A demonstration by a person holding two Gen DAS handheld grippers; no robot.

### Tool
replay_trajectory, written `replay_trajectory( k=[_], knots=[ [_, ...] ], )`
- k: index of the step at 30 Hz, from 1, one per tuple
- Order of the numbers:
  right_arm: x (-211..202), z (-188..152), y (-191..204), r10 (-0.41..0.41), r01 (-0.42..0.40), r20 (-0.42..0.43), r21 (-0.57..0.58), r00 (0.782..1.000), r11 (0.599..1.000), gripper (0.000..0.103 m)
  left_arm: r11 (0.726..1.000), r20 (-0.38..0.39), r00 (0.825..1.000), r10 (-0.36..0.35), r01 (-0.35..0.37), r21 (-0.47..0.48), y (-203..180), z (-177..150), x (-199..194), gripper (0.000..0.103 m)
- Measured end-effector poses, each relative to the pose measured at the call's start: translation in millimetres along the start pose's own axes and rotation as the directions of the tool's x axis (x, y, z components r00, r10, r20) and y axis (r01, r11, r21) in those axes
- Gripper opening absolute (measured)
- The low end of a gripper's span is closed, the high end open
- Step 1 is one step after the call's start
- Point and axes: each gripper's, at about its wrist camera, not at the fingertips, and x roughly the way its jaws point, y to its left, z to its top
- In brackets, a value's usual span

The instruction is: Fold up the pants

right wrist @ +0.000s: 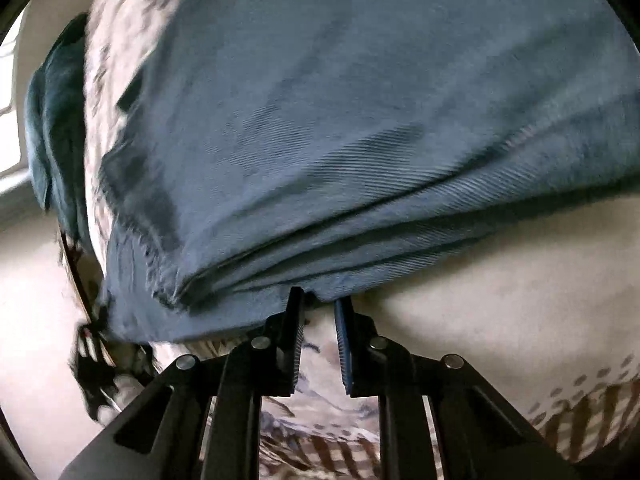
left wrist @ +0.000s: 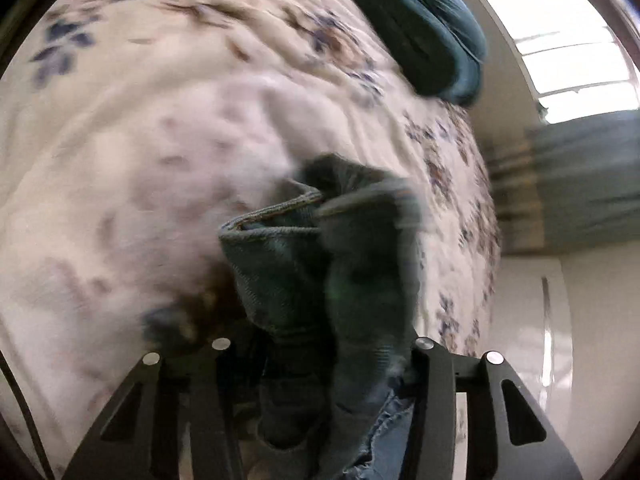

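The left gripper [left wrist: 320, 360] is clamped on a bunched hem of the blue denim pants [left wrist: 304, 264], the cloth rising out from between its fingers above the floral bedspread [left wrist: 160, 140] — a dark teal pillow [left wrist: 424, 28] lies at the bed's far edge, by the window [left wrist: 560, 40]. The right gripper [right wrist: 318, 308] has its jaws parted with a clear gap — its fingertips sit at the folded edge of the pants [right wrist: 360, 120], which lie spread across the bedspread [right wrist: 500, 320], nothing pinched between them.
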Motion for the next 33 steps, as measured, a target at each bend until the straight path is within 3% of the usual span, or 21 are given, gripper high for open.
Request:
replay_trajectory(
  k=[3, 4, 5, 6, 7, 8, 11, 14, 18, 23, 26, 28, 31, 33],
  knots=[
    [-0.8, -1.4, 9.6, -0.010, 0.010, -0.005, -0.015, 1.000, 1.000, 0.017, 0.996, -0.081, 0.994, 0.071, -0.074, -0.045, 17.2, 11.3, 43.1, 0.053],
    [-0.4, 0.3, 10.0, -0.006, 0.006, -0.012, 0.000, 1.000, 1.000, 0.017, 0.994, -0.085, 0.994, 0.064, -0.071, -0.081, 24.7, 13.9, 48.8, 0.052],
    [-0.7, 0.8, 9.7, -0.006, 0.006, -0.013, 0.013, 1.000, 1.000, 0.017, 0.992, -0.083, 0.995, 0.051, -0.060, -0.109, 29.0, 15.6, 50.8, 0.049],
    [-2.0, 0.8, 10.6, -0.009, 0.009, -0.010, 0.021, 1.000, 1.000, 0.017, 0.994, -0.076, 0.996, 0.046, -0.053, -0.096, 24.1, 15.8, 47.7, 0.038],
    [-5.1, 4.2, 5.3, -0.013, 0.013, -0.006, 0.020, 1.000, 1.000, 0.017, 0.998, -0.056, 0.998, 0.041, -0.044, -0.050, 11.6, 13.5, 40.2, 0.028],
    [-6.9, 4.0, 6.3, -0.025, 0.025, 0.000, 0.016, 1.000, 1.000, 0.017, 0.999, -0.039, 0.999, 0.037, -0.037, -0.006, -1.3, 10.5, 32.6, 0.025],
    [-13.4, 2.9, 2.5, -0.053, 0.053, 0.005, 0.007, 0.999, 0.999, 0.017, 0.988, 0.014, 1.000, 0.005, -0.007, 0.154, -56.0, -6.7, 2.4, 0.022],
    [-22.4, 5.1, -5.8, -0.048, 0.048, 0.007, 0.018, 0.999, 0.999, 0.017, 0.953, 0.045, 0.999, -0.029, 0.014, 0.303, -112.8, -32.3, -18.2, 0.022],
    [-53.1, 9.1, -22.3, -0.026, 0.025, 0.031, 0.028, 0.999, 0.999, 0.017, 0.863, 0.028, 0.997, -0.074, 0.050, 0.503, -182.7, -87.4, -34.0, 0.022],
    [-115.2, 18.0, -67.1, -0.020, 0.012, 0.107, 0.076, 0.994, 0.997, 0.017, 0.712, -0.125, 0.990, -0.067, 0.135, 0.688, -240.9, -193.8, -13.6, 0.021],
    [-146.2, 29.6, -101.0, -0.053, 0.036, 0.156, 0.111, 0.986, 0.993, 0.017, 0.640, -0.240, 0.971, 0.006, 0.181, 0.747, -253.2, -262.5, 24.5, 0.021],
    [-163.3, 40.0, -126.6, -0.086, 0.058, 0.184, 0.152, 0.979, 0.987, 0.017, 0.586, -0.299, 0.950, 0.095, 0.190, 0.788, -249.4, -310.6, 58.6, 0.021],
    [-184.8, 56.8, -161.2, -0.116, 0.074, 0.212, 0.197, 0.970, 0.978, 0.017, 0.523, -0.331, 0.915, 0.231, 0.170, 0.835, -235.7, -354.7, 99.9, 0.021],
    [-194.4, 67.6, -172.7, -0.124, 0.081, 0.212, 0.202, 0.969, 0.976, 0.018, 0.485, -0.294, 0.913, 0.284, 0.128, 0.865, -232.9, -362.7, 106.3, 0.023]
  ],
)
